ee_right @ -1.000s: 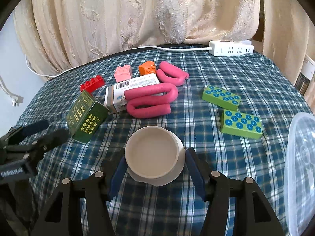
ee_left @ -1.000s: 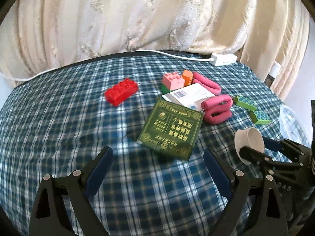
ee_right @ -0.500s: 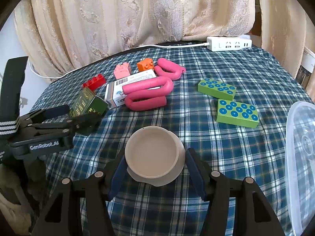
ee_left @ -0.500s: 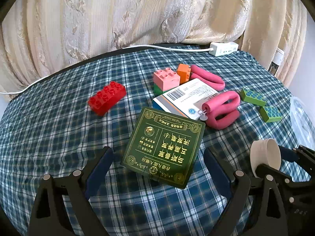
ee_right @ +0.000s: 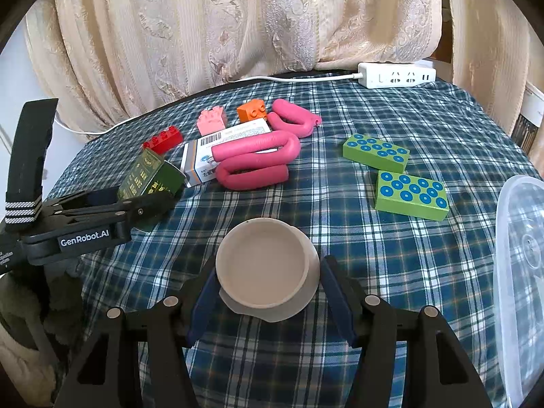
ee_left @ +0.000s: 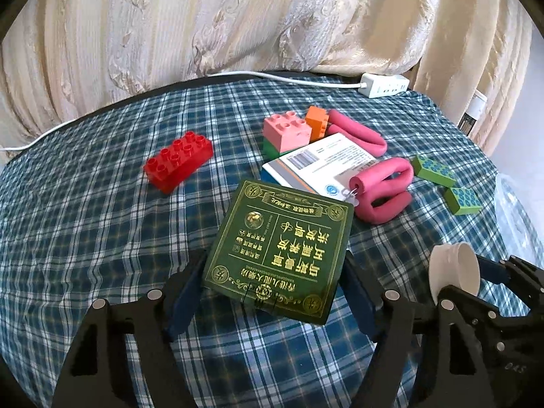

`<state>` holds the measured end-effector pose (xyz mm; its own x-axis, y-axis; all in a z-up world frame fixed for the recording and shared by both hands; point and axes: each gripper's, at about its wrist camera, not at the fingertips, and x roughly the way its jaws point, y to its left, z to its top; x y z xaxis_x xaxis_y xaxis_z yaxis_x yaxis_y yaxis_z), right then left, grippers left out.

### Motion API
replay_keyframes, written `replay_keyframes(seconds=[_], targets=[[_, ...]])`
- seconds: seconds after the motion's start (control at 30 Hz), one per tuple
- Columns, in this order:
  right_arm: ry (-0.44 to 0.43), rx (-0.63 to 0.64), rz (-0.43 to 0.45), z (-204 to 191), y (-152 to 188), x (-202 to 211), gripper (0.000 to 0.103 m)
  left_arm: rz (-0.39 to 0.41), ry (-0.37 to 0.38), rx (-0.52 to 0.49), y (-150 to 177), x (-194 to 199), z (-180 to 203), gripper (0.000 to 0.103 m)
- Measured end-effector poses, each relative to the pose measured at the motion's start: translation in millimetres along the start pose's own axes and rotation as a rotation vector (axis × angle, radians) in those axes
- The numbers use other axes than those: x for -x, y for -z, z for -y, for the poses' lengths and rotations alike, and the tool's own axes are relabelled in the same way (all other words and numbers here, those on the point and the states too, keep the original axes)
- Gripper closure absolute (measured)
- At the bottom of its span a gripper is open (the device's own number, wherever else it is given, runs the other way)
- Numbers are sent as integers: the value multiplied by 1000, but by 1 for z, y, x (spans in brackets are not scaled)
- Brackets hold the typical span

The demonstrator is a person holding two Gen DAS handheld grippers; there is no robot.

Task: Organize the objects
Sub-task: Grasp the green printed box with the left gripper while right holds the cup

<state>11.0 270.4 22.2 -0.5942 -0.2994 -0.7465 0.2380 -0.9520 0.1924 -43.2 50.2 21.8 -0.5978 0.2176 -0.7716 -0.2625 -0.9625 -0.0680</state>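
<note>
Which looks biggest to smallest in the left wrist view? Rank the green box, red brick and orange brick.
1. green box, though it lies nearest the camera, which inflates it
2. red brick
3. orange brick, partly hidden

Plaid-clothed table (ee_right: 340, 224); blocks (ee_right: 375, 152), boxes (ee_right: 224, 151), perhaps lid (ee_right: 520, 272)

My left wrist camera looks steeply down along its tool (ee_left: 272, 292) at the checked worktop (ee_left: 85, 221), close above a green box (ee_left: 278, 248), facing the curtain (ee_left: 238, 17). My right wrist camera does likewise from the right, close above a white cup (ee_right: 261, 265). Both views share the red brick (ee_left: 176, 159), pink foam loops (ee_right: 255, 163), green dotted blocks (ee_right: 411, 197) and power strip (ee_right: 394, 74); each catches the other tool at its edge.
</note>
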Motion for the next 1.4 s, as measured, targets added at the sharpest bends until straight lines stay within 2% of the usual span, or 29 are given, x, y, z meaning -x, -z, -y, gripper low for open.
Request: replay_keyframes(seconds=[0.43, 0.63, 0.73, 0.8, 1.23, 1.3, 1.4], targets=[[-25, -38, 55, 8, 0, 22, 41, 52, 0, -28, -2, 26, 22, 35], [-25, -51, 83, 15, 3, 36, 41, 39, -15, -36, 1, 21, 25, 36], [-24, -55, 85, 16, 6, 38, 41, 45, -35, -32, 1, 20, 22, 33], [-24, -58, 84, 17, 8, 38, 41, 42, -33, -26, 1, 19, 21, 28], [-22, -58, 83, 14, 11, 42, 41, 31, -49, -7, 2, 13, 13, 25], [-22, -57, 82, 13, 10, 42, 41, 22, -51, -18, 2, 10, 13, 21], [-22, -54, 80, 11, 11, 41, 41, 4, -54, -21, 2, 3, 12, 21]])
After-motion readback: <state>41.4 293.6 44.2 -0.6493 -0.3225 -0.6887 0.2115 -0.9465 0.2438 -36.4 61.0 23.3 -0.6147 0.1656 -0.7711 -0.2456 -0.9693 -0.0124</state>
